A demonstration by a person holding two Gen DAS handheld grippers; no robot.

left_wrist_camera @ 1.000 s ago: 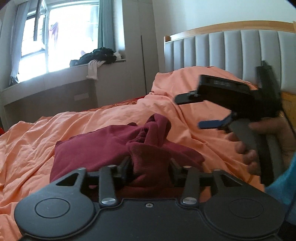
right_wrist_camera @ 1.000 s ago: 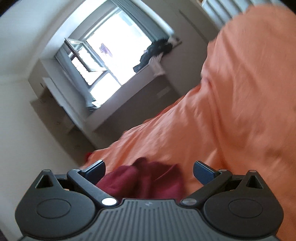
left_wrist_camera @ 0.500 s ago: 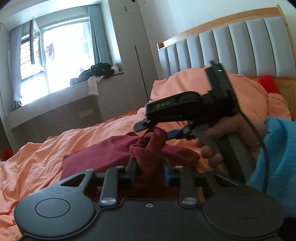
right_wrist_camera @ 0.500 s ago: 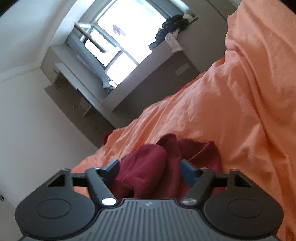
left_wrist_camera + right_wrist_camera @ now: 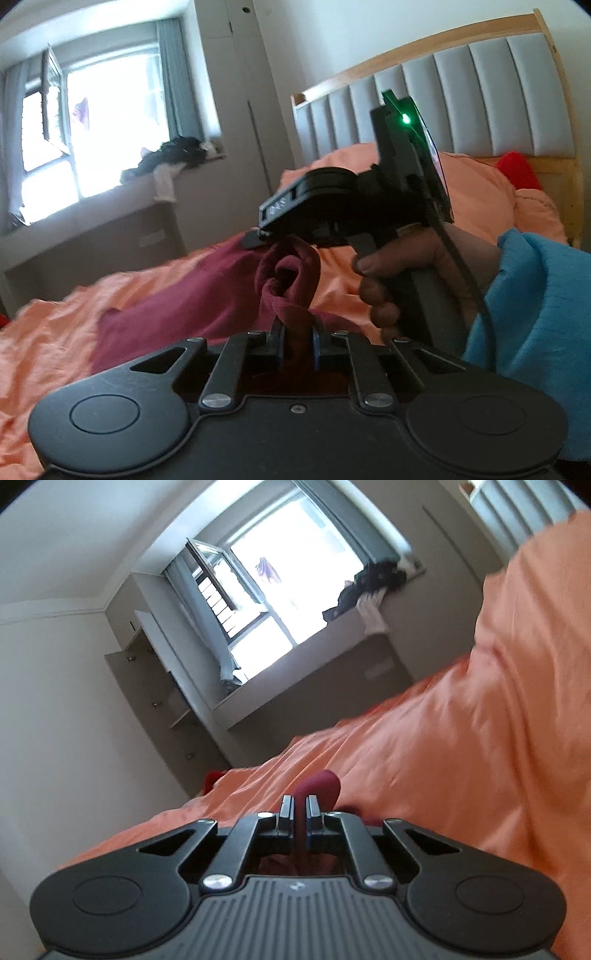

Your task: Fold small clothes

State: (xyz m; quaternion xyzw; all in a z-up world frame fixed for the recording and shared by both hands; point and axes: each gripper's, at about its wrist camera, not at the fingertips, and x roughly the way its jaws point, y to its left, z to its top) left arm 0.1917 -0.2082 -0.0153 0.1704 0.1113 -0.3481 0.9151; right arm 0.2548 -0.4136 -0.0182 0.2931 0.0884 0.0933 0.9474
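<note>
Both sets of jaws have just been closing since the earlier frames, and each now grasps cloth: the right gripper [image 5: 298, 814], wide apart a second ago, has swung in over the maroon garment [image 5: 192, 291] and clamped a thin fold of it, while the left gripper [image 5: 298, 341] has tightened on a bunched ribbed edge.

Seen from the left wrist, the garment lies spread on the orange bed cover [image 5: 48, 339], its body trailing away to the left of both grips toward the window side, with the gathered edge lifted off the bed. The right gripper sits just beyond and above the left one, held by a hand [image 5: 399, 273] in a blue sleeve [image 5: 535, 332], the two grips close together on one twisted loop of fabric.

Judging by this, the coming move depends on drawing the two held points apart along that edge, so the cloth hangs or lies flat before any fold.
</note>
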